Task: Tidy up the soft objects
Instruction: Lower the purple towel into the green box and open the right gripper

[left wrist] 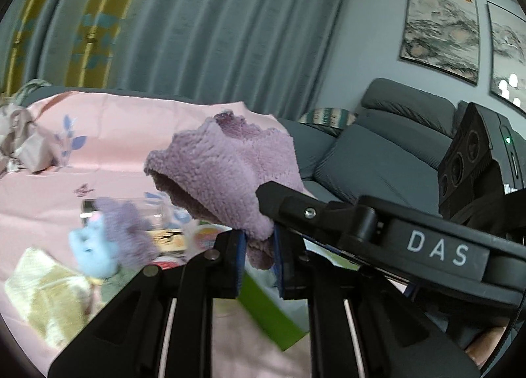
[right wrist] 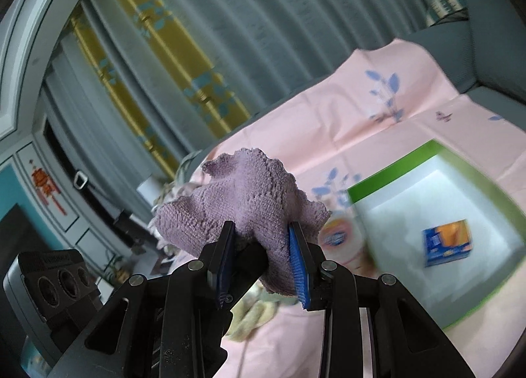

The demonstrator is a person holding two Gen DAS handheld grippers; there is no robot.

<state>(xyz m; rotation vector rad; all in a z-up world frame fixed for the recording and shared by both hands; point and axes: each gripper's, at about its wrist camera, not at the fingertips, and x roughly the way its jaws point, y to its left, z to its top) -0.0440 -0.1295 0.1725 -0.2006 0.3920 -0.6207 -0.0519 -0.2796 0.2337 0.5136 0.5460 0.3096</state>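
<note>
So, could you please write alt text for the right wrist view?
The right hand-held gripper is shut on a purple fuzzy cloth, held above a pink sheet. To its right lies a green-rimmed box containing a small blue-and-orange packet.

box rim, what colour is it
Bright green rim around a white inside, clearest in the right wrist view.

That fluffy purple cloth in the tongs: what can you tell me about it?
The fluffy lilac terry cloth is soft, looped and scallop-edged, bunched into folds. It hangs in the air above the pink flowered sheet, pinched by both the left tongs and the right tongs. Nothing else touches it.
</note>
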